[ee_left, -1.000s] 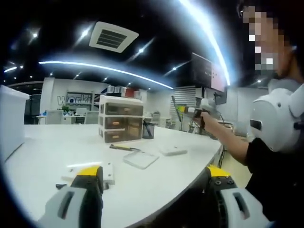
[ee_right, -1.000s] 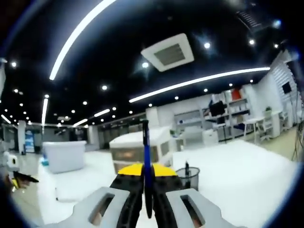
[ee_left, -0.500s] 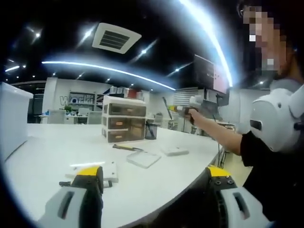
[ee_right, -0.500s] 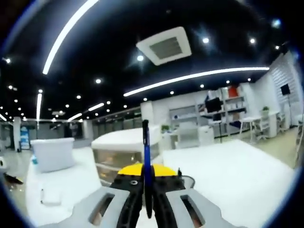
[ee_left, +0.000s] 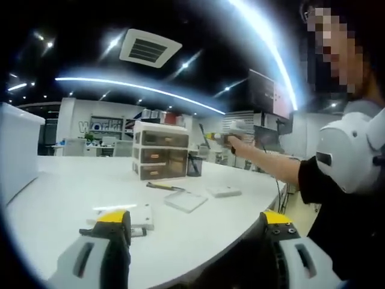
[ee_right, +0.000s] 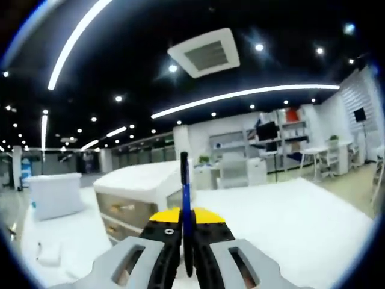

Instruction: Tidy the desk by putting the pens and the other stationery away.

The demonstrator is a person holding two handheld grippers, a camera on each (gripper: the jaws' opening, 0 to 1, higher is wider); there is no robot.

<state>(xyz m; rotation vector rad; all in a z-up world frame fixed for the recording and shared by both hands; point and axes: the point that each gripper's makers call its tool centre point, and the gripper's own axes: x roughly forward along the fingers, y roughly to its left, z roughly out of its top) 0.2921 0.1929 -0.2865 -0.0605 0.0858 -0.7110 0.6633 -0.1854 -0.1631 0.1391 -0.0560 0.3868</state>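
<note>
Blur and fisheye stretch leave much of the small stationery hard to read: in the left gripper view a dark-and-yellow item (ee_left: 161, 186) lying on the curved white desk (ee_left: 72, 198) in front of the white three-drawer organiser with translucent brownish drawers (ee_left: 160, 157) cannot be identified for certain, and the contents of the dark mesh pen cup (ee_left: 194, 164) just beside the organiser are too small to make out. Nearer than the organiser lie a flat clear plastic case (ee_left: 186, 200), a small white pad (ee_left: 224, 192) and a white flat box (ee_left: 123, 215) with a dark object at its edge, partly hidden by the left gripper (ee_left: 195, 256), whose yellow-tipped jaws stand wide apart with nothing between them. The person's outstretched arm holds the right gripper (ee_left: 227, 139) above the desk beyond the organiser. In the right gripper view the right gripper (ee_right: 184, 244) is clamped on a slim blue pen with a black upper part (ee_right: 184, 205), upright between the jaws; its lower end is cut off among them. The organiser (ee_right: 144, 195) sits just behind the pen, its lower drawers hidden by the jaws.
</note>
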